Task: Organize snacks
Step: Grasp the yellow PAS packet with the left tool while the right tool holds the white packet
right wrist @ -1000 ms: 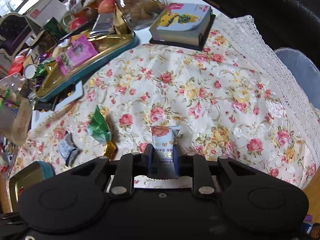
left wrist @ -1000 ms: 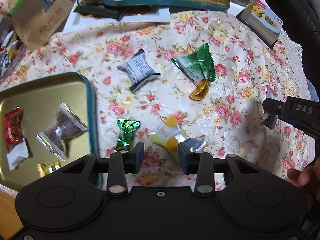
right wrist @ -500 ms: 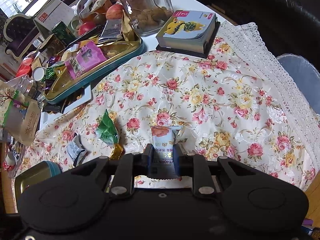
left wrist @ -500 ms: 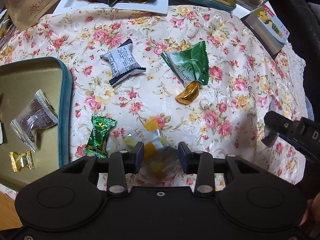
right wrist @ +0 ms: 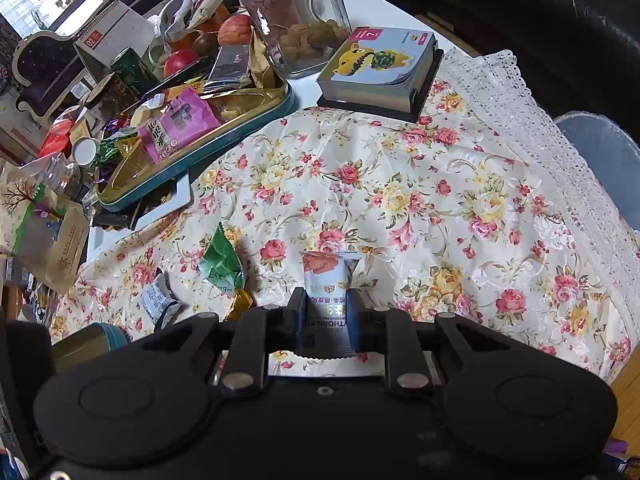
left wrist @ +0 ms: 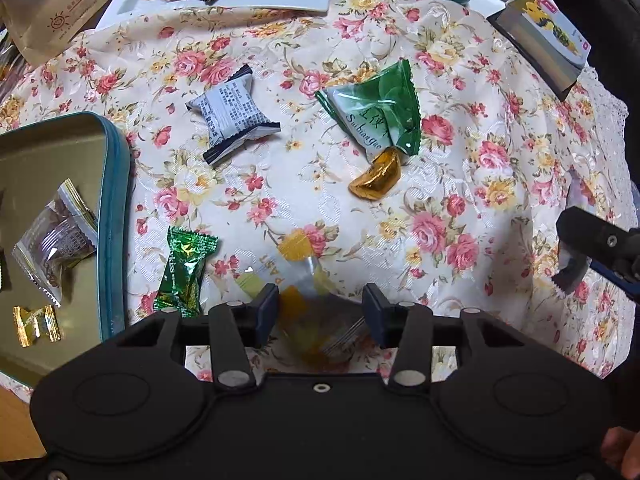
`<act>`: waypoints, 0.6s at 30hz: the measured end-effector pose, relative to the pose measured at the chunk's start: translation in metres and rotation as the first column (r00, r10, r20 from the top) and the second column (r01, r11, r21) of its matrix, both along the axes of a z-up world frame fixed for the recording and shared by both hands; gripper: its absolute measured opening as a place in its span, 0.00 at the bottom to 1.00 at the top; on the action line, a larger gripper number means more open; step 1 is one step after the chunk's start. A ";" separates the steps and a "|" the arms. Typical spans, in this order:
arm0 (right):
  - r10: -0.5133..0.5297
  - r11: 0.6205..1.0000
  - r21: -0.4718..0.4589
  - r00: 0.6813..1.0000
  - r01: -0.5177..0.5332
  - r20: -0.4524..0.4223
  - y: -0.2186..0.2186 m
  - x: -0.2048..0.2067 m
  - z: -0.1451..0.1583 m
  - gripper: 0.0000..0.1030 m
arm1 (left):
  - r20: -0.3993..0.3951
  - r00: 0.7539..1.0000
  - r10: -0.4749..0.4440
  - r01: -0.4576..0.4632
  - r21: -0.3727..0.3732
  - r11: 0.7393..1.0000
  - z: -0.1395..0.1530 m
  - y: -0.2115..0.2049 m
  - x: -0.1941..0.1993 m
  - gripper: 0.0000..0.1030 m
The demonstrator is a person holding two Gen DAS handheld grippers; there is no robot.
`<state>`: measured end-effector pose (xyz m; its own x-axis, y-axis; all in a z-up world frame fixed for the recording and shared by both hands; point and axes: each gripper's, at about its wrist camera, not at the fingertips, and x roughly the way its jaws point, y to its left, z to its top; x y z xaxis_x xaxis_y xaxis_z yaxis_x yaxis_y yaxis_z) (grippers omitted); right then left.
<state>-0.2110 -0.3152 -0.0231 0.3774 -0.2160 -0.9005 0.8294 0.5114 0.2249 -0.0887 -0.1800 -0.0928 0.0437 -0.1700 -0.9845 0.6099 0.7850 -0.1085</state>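
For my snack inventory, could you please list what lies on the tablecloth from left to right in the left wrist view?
Small green candy → white-and-black packet → clear yellow-patched wrapper → gold ingot candy.

The left matte black plastic claw (left wrist: 319,312) has a broad rounded housing with two shallow oval recesses, a small silver screw at its centre, and two flat arms pinned by round silver rivets, each ending in a dark blue rectangular pad. The right matte black plastic claw (right wrist: 323,312) has the same build: twin oval recesses, silver rivets, blue pads.
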 end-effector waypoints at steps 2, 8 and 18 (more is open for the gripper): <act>0.000 1.000 -0.001 1.000 0.000 0.001 0.000 0.000 0.000 0.22 | 0.008 1.000 -0.007 0.007 -0.012 1.000 0.000 -0.004 0.001 0.52; -0.012 1.000 -0.004 1.000 0.012 0.010 -0.002 -0.004 0.003 0.22 | 0.005 0.997 -0.080 0.080 -0.063 0.995 0.001 -0.016 -0.006 0.52; -0.043 0.999 0.011 0.999 0.043 0.007 -0.006 -0.011 0.002 0.22 | 0.023 0.997 -0.074 0.075 -0.060 0.995 0.014 0.004 -0.007 0.52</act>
